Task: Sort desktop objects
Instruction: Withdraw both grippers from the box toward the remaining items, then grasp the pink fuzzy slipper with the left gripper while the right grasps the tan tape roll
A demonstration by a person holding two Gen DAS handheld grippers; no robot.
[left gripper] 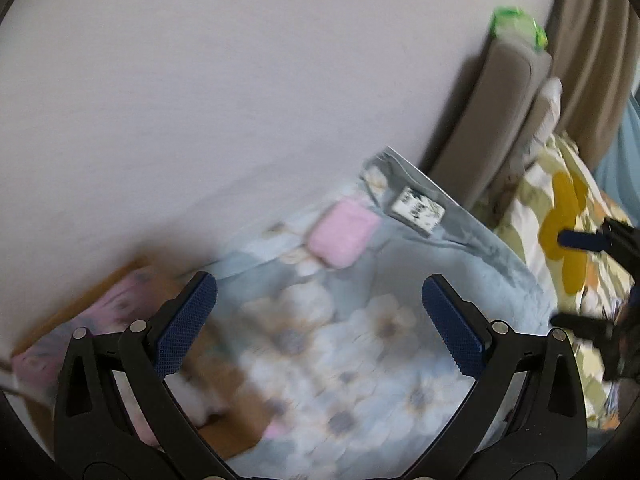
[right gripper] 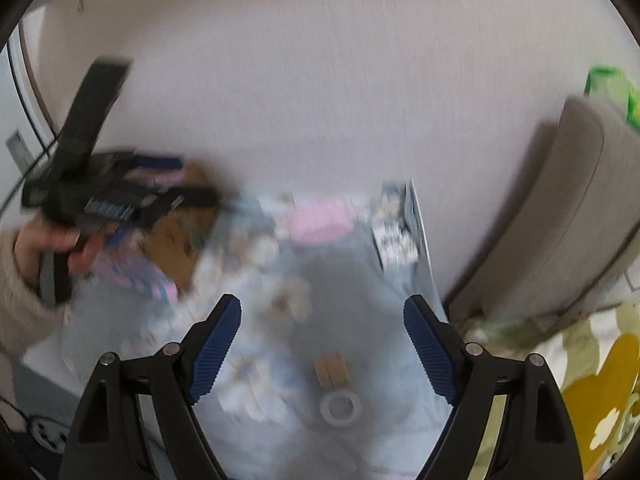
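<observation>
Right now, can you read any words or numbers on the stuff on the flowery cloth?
None can be read.
White box: dark print, too blurred.
Pink case: no text showing.
Tape roll: no text showing.

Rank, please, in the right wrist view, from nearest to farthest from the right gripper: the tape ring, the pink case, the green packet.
Measured from the right gripper:
1. Tape ring, on the floral cloth between the fingers, low in view.
2. Pink case, straight ahead, farther up the cloth.
3. Green packet, far right, behind the grey cushion.
</observation>
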